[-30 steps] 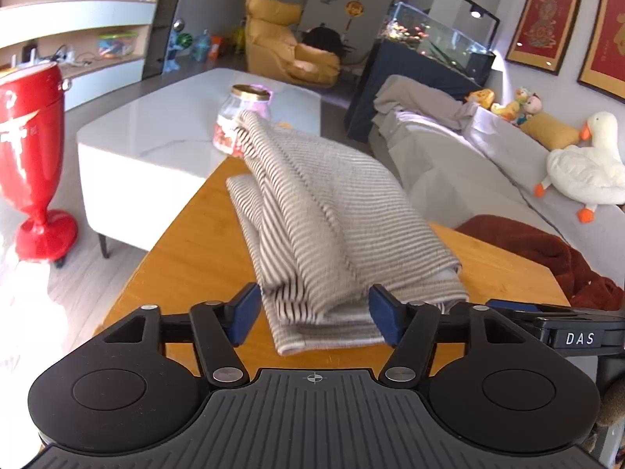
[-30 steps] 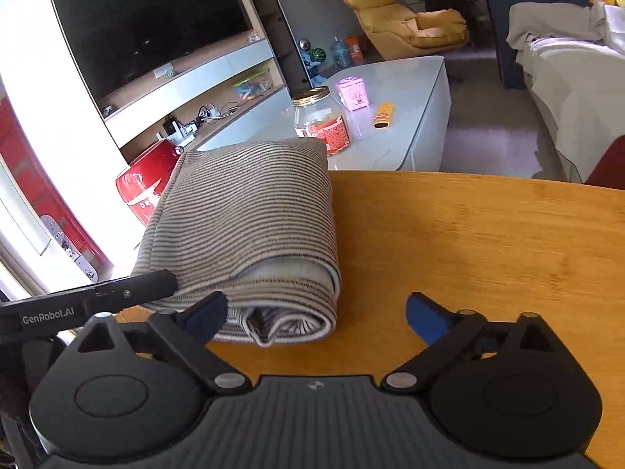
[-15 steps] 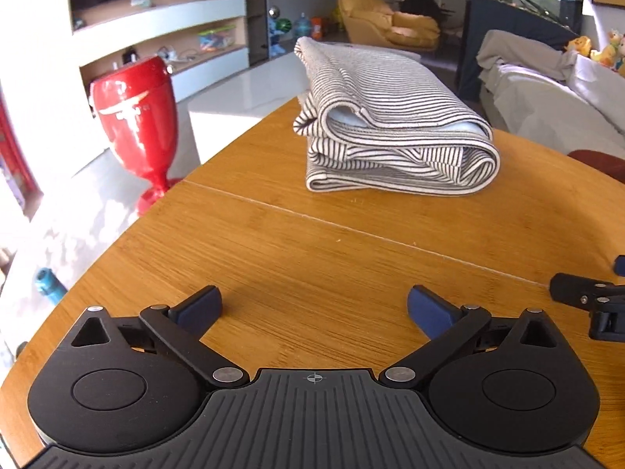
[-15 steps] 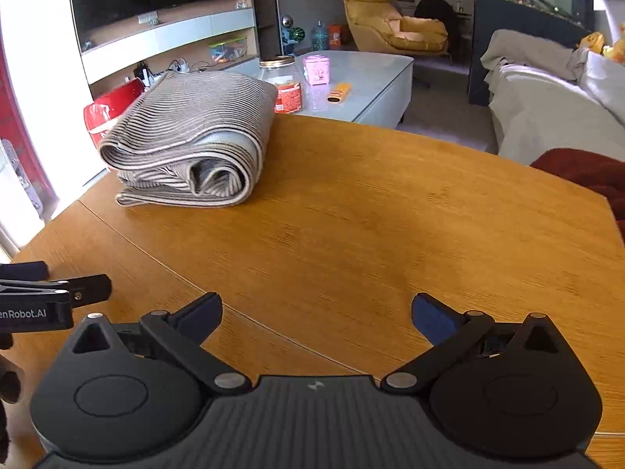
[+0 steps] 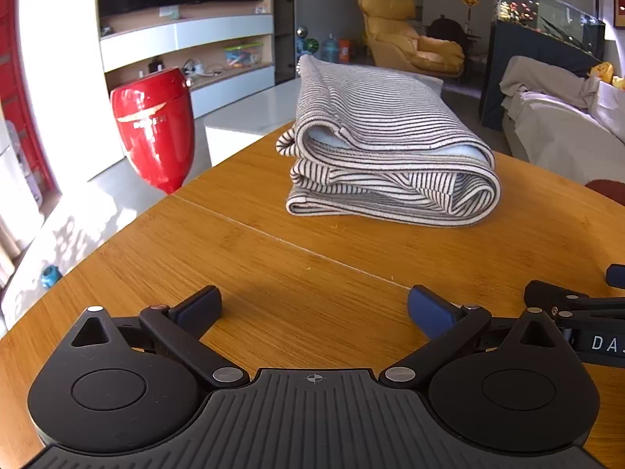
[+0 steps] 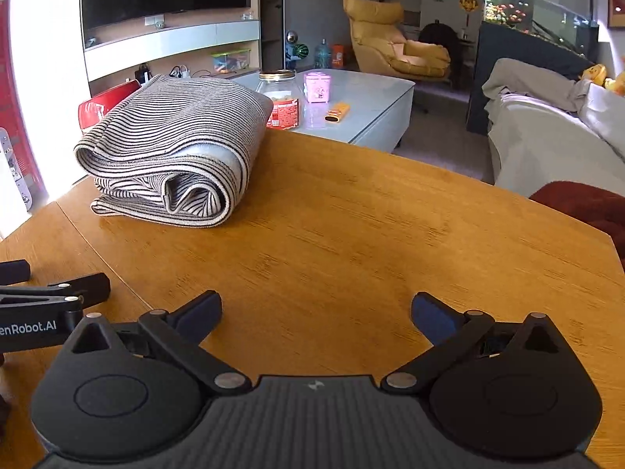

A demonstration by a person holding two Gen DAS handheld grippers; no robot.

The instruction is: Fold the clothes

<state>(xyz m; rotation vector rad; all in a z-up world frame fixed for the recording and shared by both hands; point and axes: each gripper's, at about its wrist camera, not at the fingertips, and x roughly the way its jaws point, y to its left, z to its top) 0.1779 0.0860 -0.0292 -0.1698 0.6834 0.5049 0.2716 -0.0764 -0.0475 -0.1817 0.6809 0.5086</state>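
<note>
one folded striped garment; one wooden table; one red vase; one jar; two grippers

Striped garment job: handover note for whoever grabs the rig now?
Left gripper: open, empty, above the wooden table.
Right gripper: open, empty, over the same table.
Striped garment: folded into a compact stack at the table's far side, touched by neither gripper.
Done: folding appears complete.
Left: perhaps tidy the loose left edge; no other clothes visible.
</note>
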